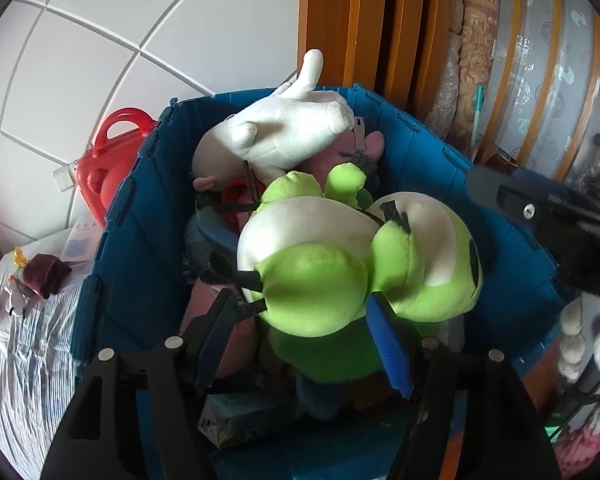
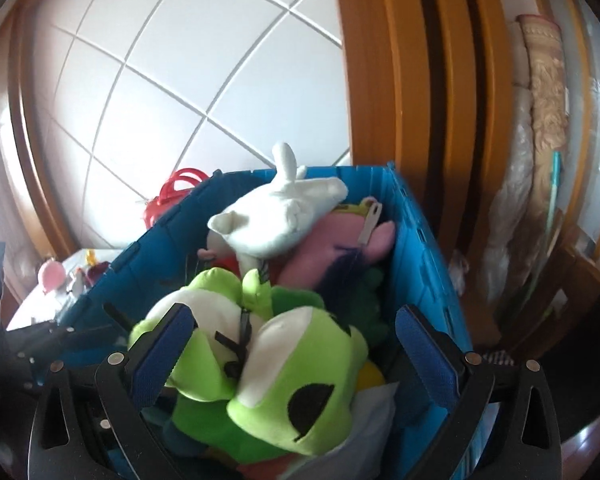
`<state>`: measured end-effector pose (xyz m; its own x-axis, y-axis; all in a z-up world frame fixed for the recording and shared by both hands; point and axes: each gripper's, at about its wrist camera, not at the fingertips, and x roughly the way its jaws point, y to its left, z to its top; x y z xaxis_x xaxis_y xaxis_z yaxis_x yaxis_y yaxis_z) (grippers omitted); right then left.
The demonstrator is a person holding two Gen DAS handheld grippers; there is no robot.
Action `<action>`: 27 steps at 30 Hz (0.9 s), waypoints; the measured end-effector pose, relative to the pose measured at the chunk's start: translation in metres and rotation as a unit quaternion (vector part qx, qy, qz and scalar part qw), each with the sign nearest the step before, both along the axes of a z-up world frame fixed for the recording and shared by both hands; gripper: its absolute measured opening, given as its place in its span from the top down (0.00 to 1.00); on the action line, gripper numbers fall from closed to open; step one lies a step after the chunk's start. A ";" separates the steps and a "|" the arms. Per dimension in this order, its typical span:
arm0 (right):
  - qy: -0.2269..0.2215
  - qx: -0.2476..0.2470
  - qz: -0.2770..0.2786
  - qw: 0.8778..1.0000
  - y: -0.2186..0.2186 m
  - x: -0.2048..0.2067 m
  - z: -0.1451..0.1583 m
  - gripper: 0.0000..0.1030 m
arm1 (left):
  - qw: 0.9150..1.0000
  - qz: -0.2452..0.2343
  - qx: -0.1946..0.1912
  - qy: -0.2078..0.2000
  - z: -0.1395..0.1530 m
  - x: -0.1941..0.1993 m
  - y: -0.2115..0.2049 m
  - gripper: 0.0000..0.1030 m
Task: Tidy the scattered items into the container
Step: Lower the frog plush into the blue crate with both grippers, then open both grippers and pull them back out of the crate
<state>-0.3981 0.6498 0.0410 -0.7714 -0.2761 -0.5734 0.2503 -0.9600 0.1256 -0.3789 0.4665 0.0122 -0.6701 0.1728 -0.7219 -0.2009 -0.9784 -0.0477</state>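
Both tools, left (image 1: pixel 306 340) and right (image 2: pixel 296 348), gape around the green frog plush (image 2: pixel 276 372) heaped above the blue crate's rim (image 2: pixel 352 170).

The ribbed plastic folding crate (image 1: pixel 428 152) is blue. In it, the big-eyed plush frog (image 1: pixel 320 280) is lime green with white eye patches and black pupils; the plush rabbit (image 1: pixel 284 132) at the far side is white, over a soft pink plush (image 2: pixel 340 236). Left of the crate, the plastic handled case (image 1: pixel 108 168) is red.

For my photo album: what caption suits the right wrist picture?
Open right gripper above a green frog plush in a full blue crate.
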 end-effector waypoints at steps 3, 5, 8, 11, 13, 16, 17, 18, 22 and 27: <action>-0.004 -0.016 0.002 1.000 0.000 0.011 -0.002 0.00 | 1.000 0.004 -0.002 -0.001 0.000 0.007 -0.001 0.36; -0.006 -0.027 0.003 1.000 0.001 0.019 -0.004 0.00 | 1.000 0.007 -0.001 -0.001 0.000 0.013 -0.003 0.36; -0.006 -0.038 0.006 0.999 0.001 0.031 -0.005 0.00 | 1.000 0.012 0.004 0.001 -0.001 0.022 -0.006 0.36; -0.008 -0.032 0.004 0.999 0.000 0.042 -0.007 0.00 | 1.000 0.019 0.001 -0.002 -0.003 0.031 -0.008 0.36; -0.012 -0.030 0.006 0.999 -0.001 0.050 -0.009 0.00 | 1.000 0.024 0.003 -0.005 -0.003 0.037 -0.010 0.36; -0.009 -0.016 0.014 1.000 -0.007 0.067 -0.010 0.00 | 0.999 0.033 -0.001 0.002 -0.002 0.048 -0.012 0.36; -0.003 -0.005 0.015 1.000 -0.010 0.073 -0.010 0.00 | 0.999 0.037 -0.002 0.006 -0.002 0.052 -0.012 0.36; 0.001 0.006 0.015 1.000 -0.013 0.079 -0.009 0.00 | 0.999 0.041 -0.006 0.009 -0.001 0.056 -0.011 0.36; 0.001 0.013 0.026 1.000 -0.019 0.095 -0.011 0.00 | 0.998 0.059 -0.021 0.023 0.000 0.074 -0.011 0.36; -0.003 0.012 0.030 0.999 -0.016 0.108 -0.018 0.00 | 0.996 0.079 -0.024 0.025 -0.003 0.092 -0.012 0.36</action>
<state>-0.2903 0.6334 0.0233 -0.7499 -0.3080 -0.5855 0.3065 -0.9461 0.1050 -0.2872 0.4542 0.0091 -0.7218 0.0284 -0.6915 -0.0461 -0.9989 0.0071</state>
